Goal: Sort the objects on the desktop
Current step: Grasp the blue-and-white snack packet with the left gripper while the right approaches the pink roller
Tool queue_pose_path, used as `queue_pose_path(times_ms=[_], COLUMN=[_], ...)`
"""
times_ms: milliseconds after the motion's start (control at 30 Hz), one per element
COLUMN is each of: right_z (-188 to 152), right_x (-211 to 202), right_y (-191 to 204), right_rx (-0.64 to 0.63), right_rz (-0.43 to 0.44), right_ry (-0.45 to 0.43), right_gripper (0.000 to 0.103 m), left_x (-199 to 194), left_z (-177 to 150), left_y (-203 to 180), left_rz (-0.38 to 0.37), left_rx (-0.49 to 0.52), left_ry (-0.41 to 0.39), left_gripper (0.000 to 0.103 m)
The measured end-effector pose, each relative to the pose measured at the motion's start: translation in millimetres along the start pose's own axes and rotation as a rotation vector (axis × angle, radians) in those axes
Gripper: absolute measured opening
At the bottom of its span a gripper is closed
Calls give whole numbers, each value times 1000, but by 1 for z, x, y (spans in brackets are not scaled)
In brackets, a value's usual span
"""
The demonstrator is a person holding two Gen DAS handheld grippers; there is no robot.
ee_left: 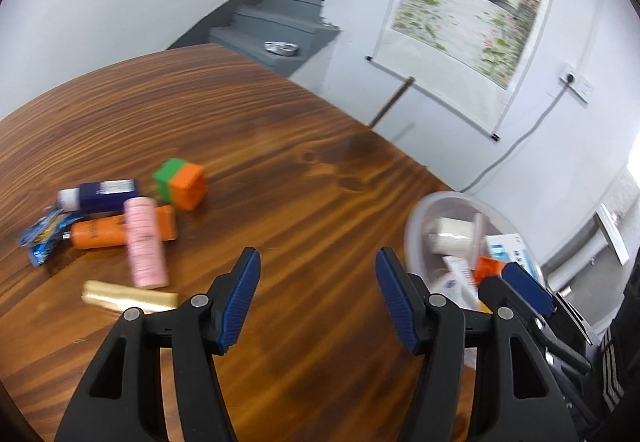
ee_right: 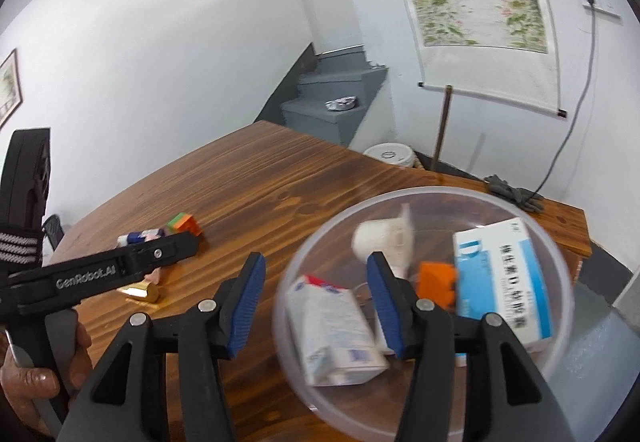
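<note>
Loosely scattered on the wooden table (ee_left: 304, 145) lie a pink tube (ee_left: 145, 243), an orange bottle (ee_left: 108, 230), a blue bottle (ee_left: 100, 194), a gold bar (ee_left: 128, 296) and a green-orange cube (ee_left: 180, 183). Well apart from them, the clear bowl (ee_right: 560, 270) holds two boxes, a white roll and an orange block (ee_right: 436, 282). Both the left gripper (ee_left: 318, 298) and right gripper (ee_right: 316, 302) stand wide with nothing between the pads.

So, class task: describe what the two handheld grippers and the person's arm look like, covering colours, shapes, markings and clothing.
Both the left gripper and the right gripper have black plastic scissor-like arms with silver rivets and ribbed blue finger pads. White "GenRobot.AI" lettering marks the left one's side. A black band with grey stripes is worn.
</note>
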State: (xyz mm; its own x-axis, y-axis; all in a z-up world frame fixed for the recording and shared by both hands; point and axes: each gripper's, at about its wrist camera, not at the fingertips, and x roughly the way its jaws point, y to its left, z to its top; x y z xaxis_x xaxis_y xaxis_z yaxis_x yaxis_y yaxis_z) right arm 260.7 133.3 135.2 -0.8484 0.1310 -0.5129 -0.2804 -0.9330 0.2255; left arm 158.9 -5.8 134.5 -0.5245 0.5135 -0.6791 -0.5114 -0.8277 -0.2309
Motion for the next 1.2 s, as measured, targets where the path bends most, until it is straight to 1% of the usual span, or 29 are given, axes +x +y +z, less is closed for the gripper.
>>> queue_pose_path(times_ms=[200, 500, 600, 733, 833, 933, 1200], right_z=[-2, -5, -8, -10, -8, -3, 12], right_x=[15, 46, 58, 72, 82, 92, 115], right_y=[36, 84, 98, 114, 128, 139, 163], right_rx=[-63, -103, -108, -111, -128, -145, -167], right_rz=[70, 158, 187, 211, 227, 240, 280], right_ry=[44, 133, 161, 198, 221, 234, 261], right_gripper=[57, 57, 57, 57, 57, 57, 57], left_x=[-12, -23, -21, -12, -12, -13, -10], left_z=[1, 4, 5, 1, 1, 1, 2], left_y=[41, 99, 124, 152, 167, 177, 190], left_rz=[100, 166, 196, 228, 251, 256, 268], left_rx=[-28, -96, -141, -207, -227, -245, -232], left_ry=[-12, -7, -9, 23, 21, 22, 35], left_gripper=[64, 64, 64, 64, 64, 64, 64])
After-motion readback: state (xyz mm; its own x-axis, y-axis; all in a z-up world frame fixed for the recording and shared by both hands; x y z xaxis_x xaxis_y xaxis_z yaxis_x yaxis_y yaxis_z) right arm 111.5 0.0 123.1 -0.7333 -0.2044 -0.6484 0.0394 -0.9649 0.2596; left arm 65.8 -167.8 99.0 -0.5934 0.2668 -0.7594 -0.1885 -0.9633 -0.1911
